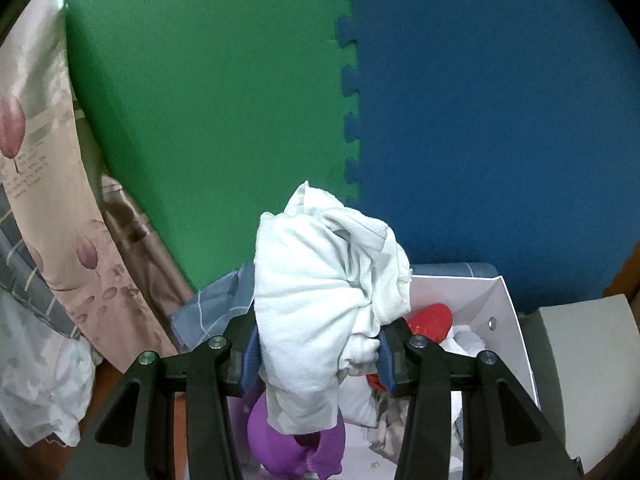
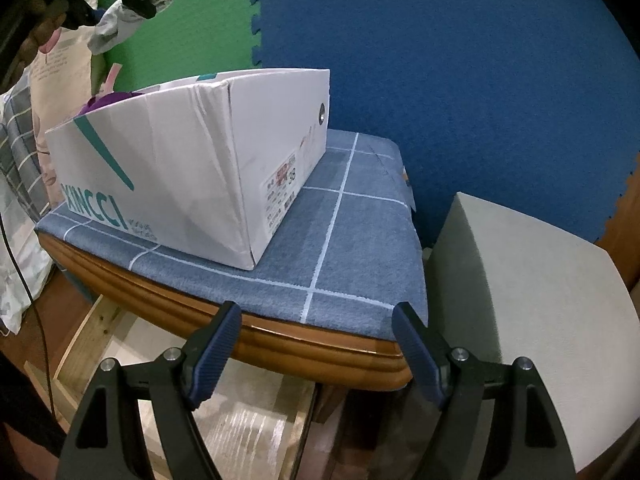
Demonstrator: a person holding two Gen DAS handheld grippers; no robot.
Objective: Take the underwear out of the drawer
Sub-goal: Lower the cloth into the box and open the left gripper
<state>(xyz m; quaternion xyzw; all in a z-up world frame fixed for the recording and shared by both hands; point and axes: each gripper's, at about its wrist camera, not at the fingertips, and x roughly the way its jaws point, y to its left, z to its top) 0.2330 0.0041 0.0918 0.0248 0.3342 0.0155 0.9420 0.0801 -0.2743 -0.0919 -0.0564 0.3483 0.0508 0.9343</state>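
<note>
Green foam matting and blue foam matting are covering the wall behind everything, joining in a jigsaw seam straight ahead of the left gripper. That gripper is holding a bunched piece of white underwear between its blue pads, the cloth draping over and down in front of its fingers. Just below and beyond it, a white cardboard box is standing open, with purple underwear lying directly under the gripper, a red piece to its right and more pale cloth around them. To the gripper's left, a floral curtain is hanging down.

From the right wrist view, the right gripper is hanging with its jaws wide and nothing between them. Ahead of it, the box is sitting on a blue checked cloth spread over a wooden table. Below the gripper, an open wooden drawer is showing a pale bottom. To its right, a grey block is standing beside the table
</note>
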